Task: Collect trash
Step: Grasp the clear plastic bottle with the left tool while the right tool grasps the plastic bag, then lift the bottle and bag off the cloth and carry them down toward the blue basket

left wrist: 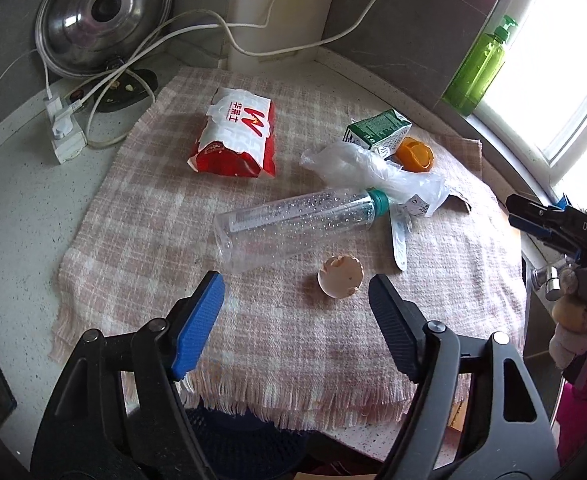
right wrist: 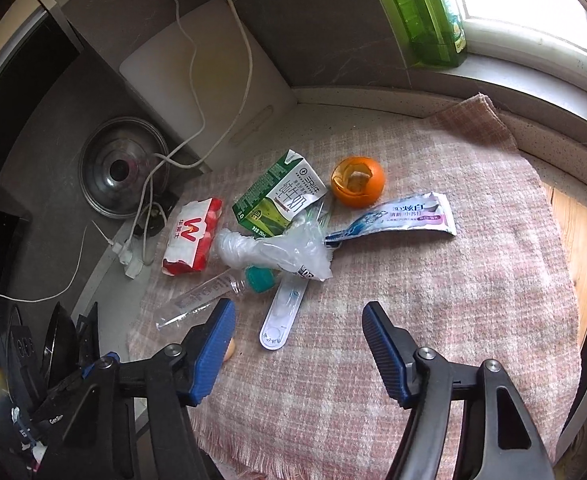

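Pink checked cloth (left wrist: 141, 240) over a speckled tabletop (left wrist: 17, 216), holding the trash. Clear plastic bottle (left wrist: 293, 228) on its side, teal cap against a crumpled plastic bag (left wrist: 373, 168). Red-and-white wrapper (left wrist: 237, 136) apart to the left. Green milk carton (right wrist: 281, 196) beside a hollowed orange peel (right wrist: 357, 184); flattened toothpaste tube (right wrist: 397, 216) just right of the bag; white blister strip (right wrist: 285, 312) below it; eggshell half (left wrist: 341, 276) near the bottle. My left gripper (left wrist: 297, 292) hangs over the cloth, fingers parted, holding nothing. My right gripper (right wrist: 299, 322): fingers likewise apart, empty.
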`<state>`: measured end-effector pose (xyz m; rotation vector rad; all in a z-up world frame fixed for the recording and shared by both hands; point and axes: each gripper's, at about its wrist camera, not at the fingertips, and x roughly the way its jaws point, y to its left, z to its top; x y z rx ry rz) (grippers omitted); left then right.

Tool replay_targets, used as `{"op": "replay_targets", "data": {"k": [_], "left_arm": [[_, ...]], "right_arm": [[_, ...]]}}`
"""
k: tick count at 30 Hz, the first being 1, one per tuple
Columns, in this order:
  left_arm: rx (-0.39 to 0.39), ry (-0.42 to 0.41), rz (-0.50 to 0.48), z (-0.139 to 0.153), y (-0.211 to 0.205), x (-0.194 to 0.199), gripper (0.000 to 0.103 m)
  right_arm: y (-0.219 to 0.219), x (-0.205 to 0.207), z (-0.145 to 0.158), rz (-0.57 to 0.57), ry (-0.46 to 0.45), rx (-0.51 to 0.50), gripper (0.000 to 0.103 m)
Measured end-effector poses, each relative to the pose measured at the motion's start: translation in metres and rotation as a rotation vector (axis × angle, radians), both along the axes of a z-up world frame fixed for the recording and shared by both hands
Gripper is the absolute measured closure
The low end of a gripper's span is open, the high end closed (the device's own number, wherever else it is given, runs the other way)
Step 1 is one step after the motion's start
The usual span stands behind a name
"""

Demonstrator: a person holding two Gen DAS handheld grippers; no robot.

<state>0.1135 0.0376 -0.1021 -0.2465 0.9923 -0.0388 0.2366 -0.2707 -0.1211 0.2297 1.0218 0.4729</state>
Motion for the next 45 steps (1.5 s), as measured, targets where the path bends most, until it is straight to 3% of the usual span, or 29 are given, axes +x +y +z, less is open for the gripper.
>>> {"op": "replay_targets", "data": {"k": [2, 8, 16, 19, 29, 35, 39, 45], "left_arm": [[0.043, 0.007, -0.055, 0.0, -0.003, 0.015, 0.033], [0.171, 0.048, -0.248, -0.005, -0.027, 0.052, 0.033], [0.222, 0.138, -0.331, -0.023, -0.033, 0.09, 0.033], [0.202, 0.181, -0.361, -0.028, -0.031, 0.1, 0.033], [0.213, 0.291, -0.427, -0.052, -0.037, 0.122, 0.033], [0.283, 0.329, -0.475, -0.069, -0.045, 0.136, 0.031], [0.271, 0.348, -0.488, -0.081, -0.044, 0.144, 0.026], [0.219, 0.345, -0.477, -0.088, -0.035, 0.149, 0.026]], "right_arm": [[0.01, 0.011, 0.005, 0.064, -0.026, -0.037, 0.036], [0.053, 0.034, 0.011, 0.306, -0.057, -0.141, 0.04], [0.111, 0.052, -0.007, 0.572, -0.063, -0.298, 0.046], [0.127, 0.06, -0.015, 0.648, -0.071, -0.355, 0.046], [0.153, 0.081, -0.047, 0.791, -0.033, -0.459, 0.054], [0.155, 0.083, -0.06, 0.825, -0.015, -0.49, 0.069], [0.153, 0.082, -0.069, 0.84, -0.01, -0.526, 0.07], [0.146, 0.082, -0.065, 0.836, -0.01, -0.495, 0.086]]}}
